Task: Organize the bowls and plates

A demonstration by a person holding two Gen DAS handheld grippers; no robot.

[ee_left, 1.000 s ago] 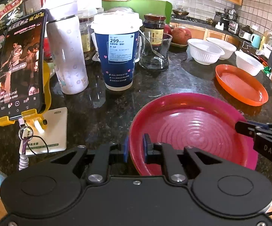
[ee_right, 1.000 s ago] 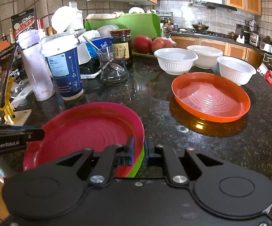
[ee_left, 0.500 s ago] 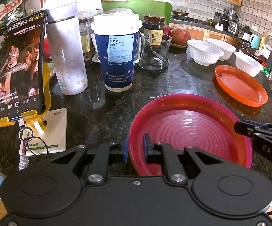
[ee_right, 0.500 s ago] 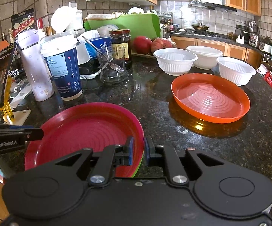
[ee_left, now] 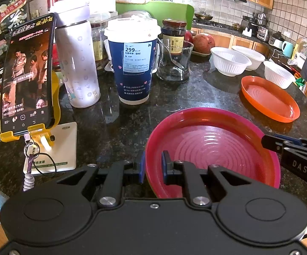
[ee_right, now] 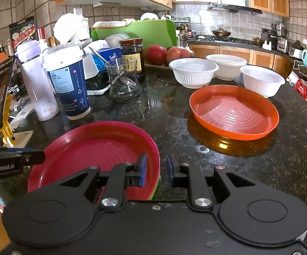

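A red plate (ee_left: 213, 146) lies on top of a pink and a green plate at the counter's near edge; the stack also shows in the right wrist view (ee_right: 94, 150). My left gripper (ee_left: 153, 165) straddles its left rim with the jaws slightly apart. My right gripper (ee_right: 156, 170) straddles its right rim, jaws also parted. An orange plate (ee_right: 234, 110) lies further right, also in the left wrist view (ee_left: 270, 99). Three white bowls (ee_right: 192, 72) (ee_right: 227, 65) (ee_right: 261, 80) stand behind it.
A blue paper cup (ee_left: 134, 63), a lilac flask (ee_left: 77, 63), a glass with a spoon (ee_left: 174, 61) and a dark jar (ee_left: 175, 36) stand behind the stack. A phone on a yellow stand (ee_left: 28, 80) is at the left. Pomegranates (ee_right: 168, 54) lie at the back.
Both grippers have opened a little around the rims of the red plate. The red plate has settled onto the stack below.
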